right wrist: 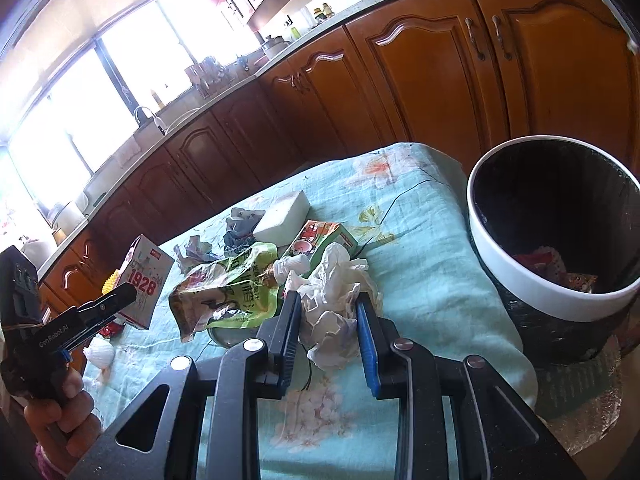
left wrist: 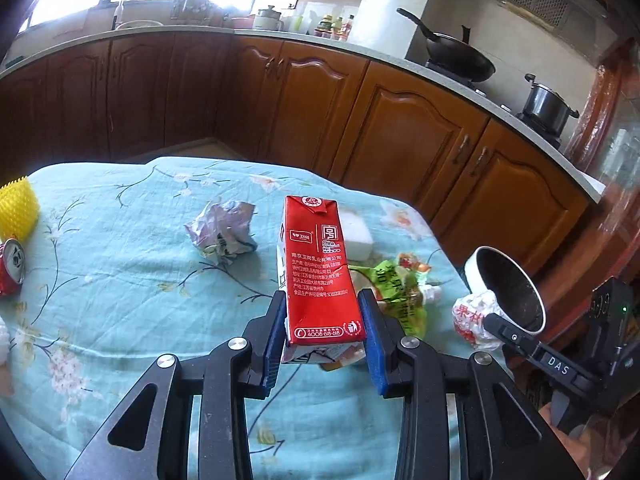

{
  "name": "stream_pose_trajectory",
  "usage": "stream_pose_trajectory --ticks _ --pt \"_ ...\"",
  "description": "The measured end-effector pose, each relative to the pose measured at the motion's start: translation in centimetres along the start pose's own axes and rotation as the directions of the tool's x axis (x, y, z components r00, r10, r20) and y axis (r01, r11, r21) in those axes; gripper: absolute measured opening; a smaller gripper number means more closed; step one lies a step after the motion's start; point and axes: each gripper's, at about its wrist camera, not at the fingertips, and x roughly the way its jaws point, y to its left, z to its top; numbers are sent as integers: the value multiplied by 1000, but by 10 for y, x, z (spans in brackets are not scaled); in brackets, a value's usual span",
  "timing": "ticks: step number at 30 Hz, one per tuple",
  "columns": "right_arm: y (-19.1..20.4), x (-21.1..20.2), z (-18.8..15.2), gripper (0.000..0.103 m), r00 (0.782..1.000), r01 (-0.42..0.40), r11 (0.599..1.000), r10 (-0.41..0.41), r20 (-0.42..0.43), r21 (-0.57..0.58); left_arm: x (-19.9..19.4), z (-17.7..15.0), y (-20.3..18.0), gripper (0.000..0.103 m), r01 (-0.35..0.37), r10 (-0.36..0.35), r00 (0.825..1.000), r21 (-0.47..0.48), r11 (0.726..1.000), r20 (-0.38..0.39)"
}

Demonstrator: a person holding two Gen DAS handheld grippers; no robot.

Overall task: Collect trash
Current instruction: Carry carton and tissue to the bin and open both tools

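Observation:
My left gripper (left wrist: 322,314) is shut on an upright red milk carton (left wrist: 316,272), its blue pads pressing the carton's lower sides above the table. The right wrist view shows the same carton (right wrist: 144,280) from its white "1928" side, with the left gripper (right wrist: 120,300) held in a person's hand. My right gripper (right wrist: 328,308) is shut on a crumpled white tissue (right wrist: 336,300), just above the cloth. A black bin with a white rim (right wrist: 520,276) stands at the table's right corner, with some wrappers inside. In the left wrist view the bin (left wrist: 474,268) shows behind the right gripper (left wrist: 492,322).
On the floral teal cloth (right wrist: 420,264) lie a green pouch (right wrist: 224,296), a small juice box (right wrist: 324,236), a white foam block (right wrist: 284,218) and crumpled paper (left wrist: 224,232). A red can (left wrist: 10,268) and a yellow spiky object (left wrist: 18,208) sit far left. Wooden cabinets stand behind.

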Motion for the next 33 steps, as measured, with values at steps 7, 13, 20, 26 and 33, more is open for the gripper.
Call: stream_pose_trajectory --ticks 7,13,20,26,33 --pt "-27 -24 3 28 998 40 998 -42 37 38 5 -6 -39 34 81 -79 996 67 994 -31" --pt "-53 -44 6 28 995 80 994 -84 62 69 23 -9 -70 34 144 -136 988 120 982 -76" --pt "-82 -59 11 28 988 122 987 -131 84 108 57 -8 -109 34 205 -182 974 176 963 -135" --pt "-100 -66 16 28 982 148 980 -161 100 130 85 -6 -133 34 238 -206 964 207 949 -168" --pt "-120 -73 28 28 973 182 972 -199 116 146 115 4 -160 33 277 -233 952 234 932 -199"
